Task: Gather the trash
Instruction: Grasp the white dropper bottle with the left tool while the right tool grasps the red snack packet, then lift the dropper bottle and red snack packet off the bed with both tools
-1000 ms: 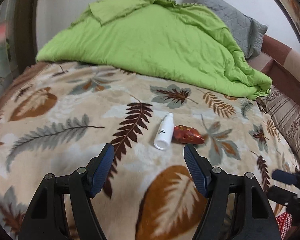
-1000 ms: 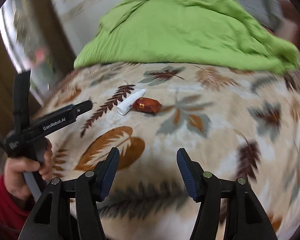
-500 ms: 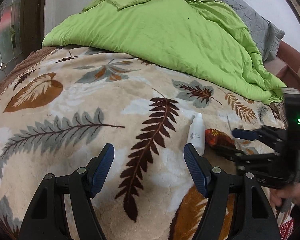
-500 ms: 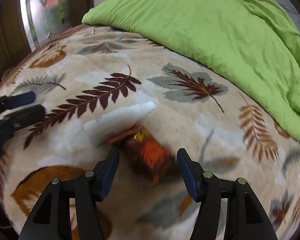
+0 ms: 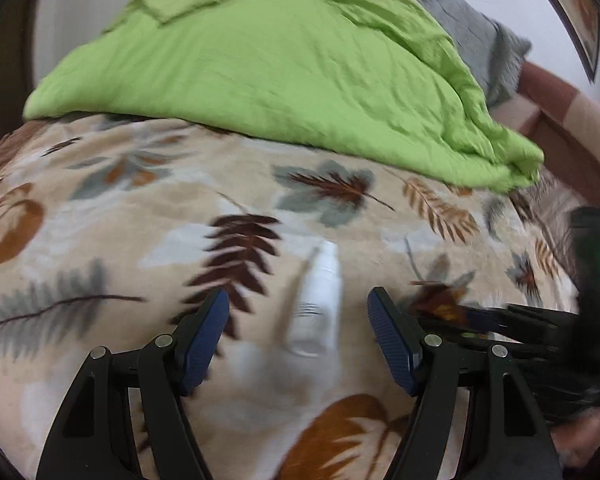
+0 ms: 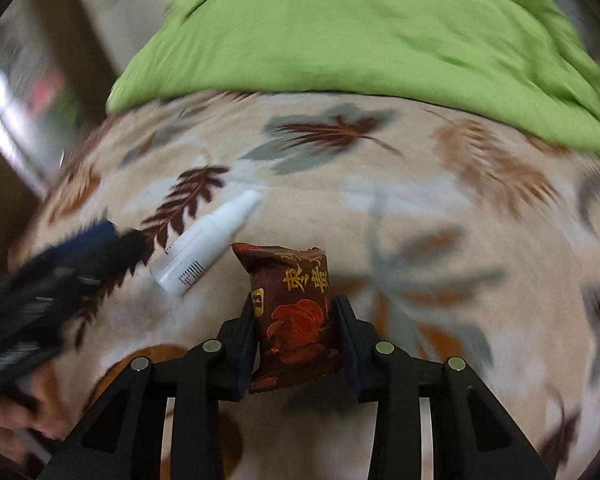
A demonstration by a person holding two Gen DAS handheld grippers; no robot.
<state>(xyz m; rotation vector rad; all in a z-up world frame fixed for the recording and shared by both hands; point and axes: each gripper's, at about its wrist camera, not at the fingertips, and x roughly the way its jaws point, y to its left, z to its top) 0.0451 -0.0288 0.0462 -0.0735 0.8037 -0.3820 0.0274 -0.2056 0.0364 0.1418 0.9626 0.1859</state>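
A white plastic bottle (image 5: 318,308) lies on its side on the leaf-patterned blanket (image 5: 100,240). My left gripper (image 5: 298,312) is open, with its fingers on either side of the bottle's lower end, and it looks apart from the bottle. A brown snack wrapper (image 6: 296,312) with red and gold print is pinched between the fingers of my right gripper (image 6: 296,316), which is shut on it. The bottle also shows in the right wrist view (image 6: 208,244), just left of the wrapper. The wrapper (image 5: 440,304) and right gripper appear blurred at the right of the left wrist view.
A crumpled green duvet (image 5: 284,68) covers the far half of the bed, with a grey pillow (image 5: 480,40) behind it. A brown headboard or sofa edge (image 5: 560,120) is at the far right. A dark wooden frame (image 6: 4,160) stands at the left.
My right gripper has closed on the snack wrapper, which was lying loose between its open fingers. My left gripper has moved right and forward so the white bottle now lies between its fingers.
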